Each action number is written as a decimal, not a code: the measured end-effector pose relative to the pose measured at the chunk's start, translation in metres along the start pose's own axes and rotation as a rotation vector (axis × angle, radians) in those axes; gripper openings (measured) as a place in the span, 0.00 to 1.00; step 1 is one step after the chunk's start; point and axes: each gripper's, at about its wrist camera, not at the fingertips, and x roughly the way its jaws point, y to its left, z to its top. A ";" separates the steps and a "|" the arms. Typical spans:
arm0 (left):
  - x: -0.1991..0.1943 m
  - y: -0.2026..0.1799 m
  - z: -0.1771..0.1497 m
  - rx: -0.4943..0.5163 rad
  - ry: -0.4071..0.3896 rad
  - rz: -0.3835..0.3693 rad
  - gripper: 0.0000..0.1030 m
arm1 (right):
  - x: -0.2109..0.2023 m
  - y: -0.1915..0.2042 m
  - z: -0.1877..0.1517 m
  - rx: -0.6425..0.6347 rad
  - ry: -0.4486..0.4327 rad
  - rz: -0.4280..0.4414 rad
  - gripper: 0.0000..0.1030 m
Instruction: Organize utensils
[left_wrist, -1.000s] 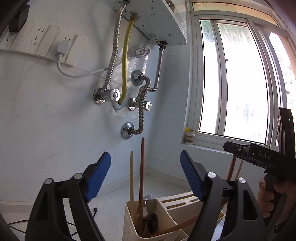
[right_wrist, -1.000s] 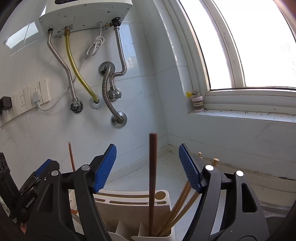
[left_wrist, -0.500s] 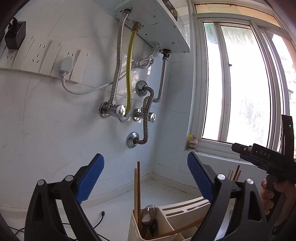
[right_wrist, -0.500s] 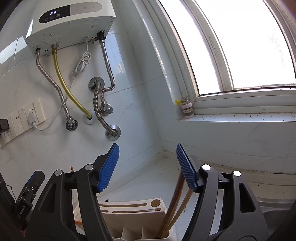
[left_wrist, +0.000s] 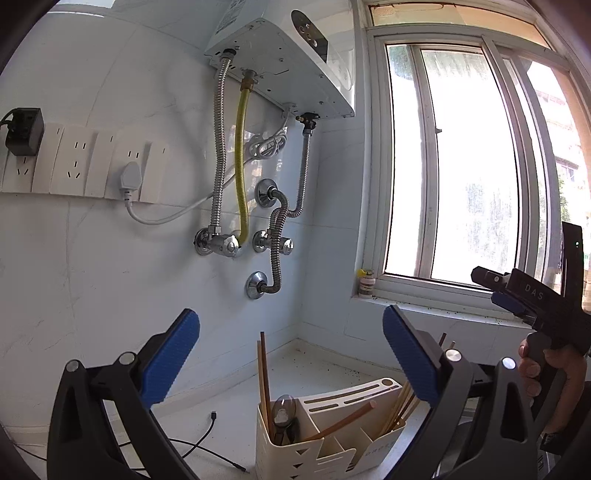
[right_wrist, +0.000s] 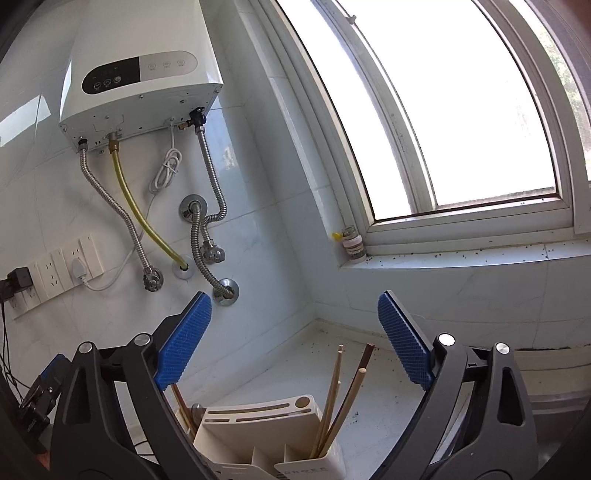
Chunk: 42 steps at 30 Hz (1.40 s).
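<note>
A cream utensil holder (left_wrist: 325, 439) (right_wrist: 266, 424) with several compartments stands on the white counter below both grippers. Its left compartment holds two upright chopsticks (left_wrist: 264, 380) and a metal spoon (left_wrist: 283, 410); a wooden stick (left_wrist: 343, 421) lies slanted across the middle. Several chopsticks (right_wrist: 340, 398) lean in the right compartment. My left gripper (left_wrist: 291, 362) hangs above the holder, jaws opening wide, nothing between them. My right gripper (right_wrist: 295, 343) is also above it, jaws opening, empty. In the left wrist view the right gripper's body (left_wrist: 532, 299) shows at the right, held by a hand (left_wrist: 546, 373).
A water heater (right_wrist: 140, 85) with metal hoses (left_wrist: 275, 236) hangs on the tiled wall. Wall sockets (left_wrist: 81, 164) with a plugged cable are at left. A window (right_wrist: 461, 122) and a sill with a small jar (right_wrist: 352, 245) are at right. A black cable (left_wrist: 207, 435) lies on the counter.
Both grippers rose and drew back from the holder, and their jaws spread wider. The chopstick that stood between the right jaws now leans in the right compartment.
</note>
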 end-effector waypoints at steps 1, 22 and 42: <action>-0.007 -0.001 0.002 -0.002 -0.001 -0.007 0.95 | -0.007 0.002 0.001 -0.007 0.003 -0.001 0.87; -0.139 -0.024 0.005 0.047 0.070 0.021 0.95 | -0.158 0.043 -0.018 -0.130 0.070 -0.049 0.92; -0.209 -0.058 -0.019 0.046 0.243 0.043 0.95 | -0.235 0.048 -0.052 -0.165 0.215 0.015 0.92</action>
